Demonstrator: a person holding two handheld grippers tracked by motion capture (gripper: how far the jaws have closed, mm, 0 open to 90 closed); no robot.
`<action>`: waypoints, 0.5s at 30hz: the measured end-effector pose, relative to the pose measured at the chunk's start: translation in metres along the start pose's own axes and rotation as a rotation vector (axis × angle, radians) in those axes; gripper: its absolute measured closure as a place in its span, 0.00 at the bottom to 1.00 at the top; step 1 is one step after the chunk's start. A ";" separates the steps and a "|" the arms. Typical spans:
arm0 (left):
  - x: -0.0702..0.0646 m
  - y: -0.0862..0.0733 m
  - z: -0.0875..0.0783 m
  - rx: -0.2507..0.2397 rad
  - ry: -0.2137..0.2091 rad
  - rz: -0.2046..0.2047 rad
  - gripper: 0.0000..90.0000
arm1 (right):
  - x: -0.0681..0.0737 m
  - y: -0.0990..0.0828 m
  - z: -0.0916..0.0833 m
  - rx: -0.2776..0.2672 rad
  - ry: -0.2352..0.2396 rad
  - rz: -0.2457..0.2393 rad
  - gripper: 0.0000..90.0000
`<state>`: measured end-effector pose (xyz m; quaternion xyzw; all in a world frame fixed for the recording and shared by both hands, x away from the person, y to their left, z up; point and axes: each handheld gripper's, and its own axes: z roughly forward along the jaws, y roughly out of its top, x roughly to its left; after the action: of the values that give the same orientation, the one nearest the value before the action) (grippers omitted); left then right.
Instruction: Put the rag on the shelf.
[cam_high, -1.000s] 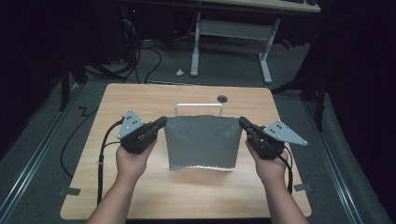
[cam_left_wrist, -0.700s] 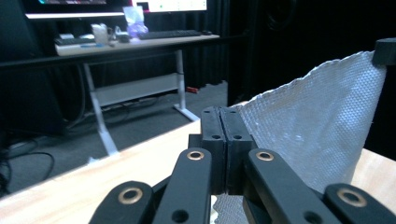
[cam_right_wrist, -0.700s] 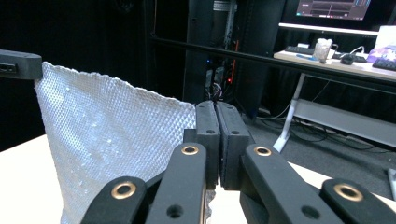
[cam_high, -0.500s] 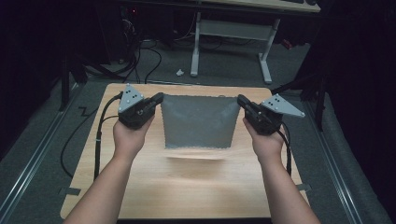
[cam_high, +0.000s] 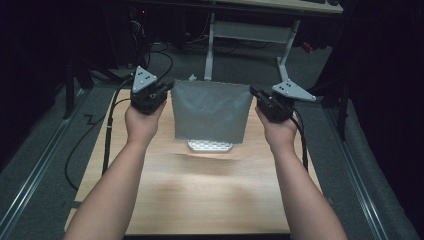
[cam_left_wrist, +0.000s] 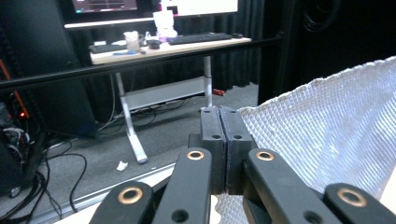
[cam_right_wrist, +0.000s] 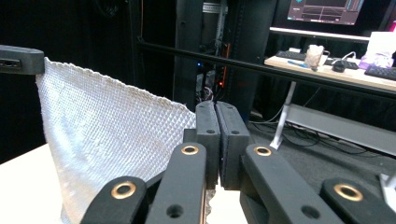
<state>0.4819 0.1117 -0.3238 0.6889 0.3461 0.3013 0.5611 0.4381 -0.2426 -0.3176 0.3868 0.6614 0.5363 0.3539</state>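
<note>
A grey cloth (cam_high: 211, 111) hangs spread between 2 grippers above the wooden table (cam_high: 200, 195). The left gripper (cam_high: 162, 92) clamps its far left corner, the right gripper (cam_high: 256, 94) its far right corner. The lower edge catches light just above the tabletop.

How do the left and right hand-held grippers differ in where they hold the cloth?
The left hand-held gripper pinches the cloth's upper left corner; the right hand-held gripper pinches its upper right corner. The left one sits slightly higher in the high view. Both are shut on the cloth, which hangs between them.
</note>
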 end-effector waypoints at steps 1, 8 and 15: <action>0.001 0.000 0.005 0.013 0.006 0.000 0.99 | -0.004 -0.001 0.005 0.006 -0.003 0.009 1.00; 0.004 -0.009 0.028 0.084 0.027 0.010 0.99 | -0.020 -0.012 0.033 0.069 -0.030 0.026 1.00; 0.005 -0.035 0.050 0.210 0.009 -0.008 0.99 | -0.029 -0.028 0.052 0.167 -0.043 0.021 1.00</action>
<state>0.5202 0.0918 -0.3674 0.7412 0.3808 0.2642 0.4856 0.4936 -0.2496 -0.3531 0.4333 0.6920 0.4744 0.3291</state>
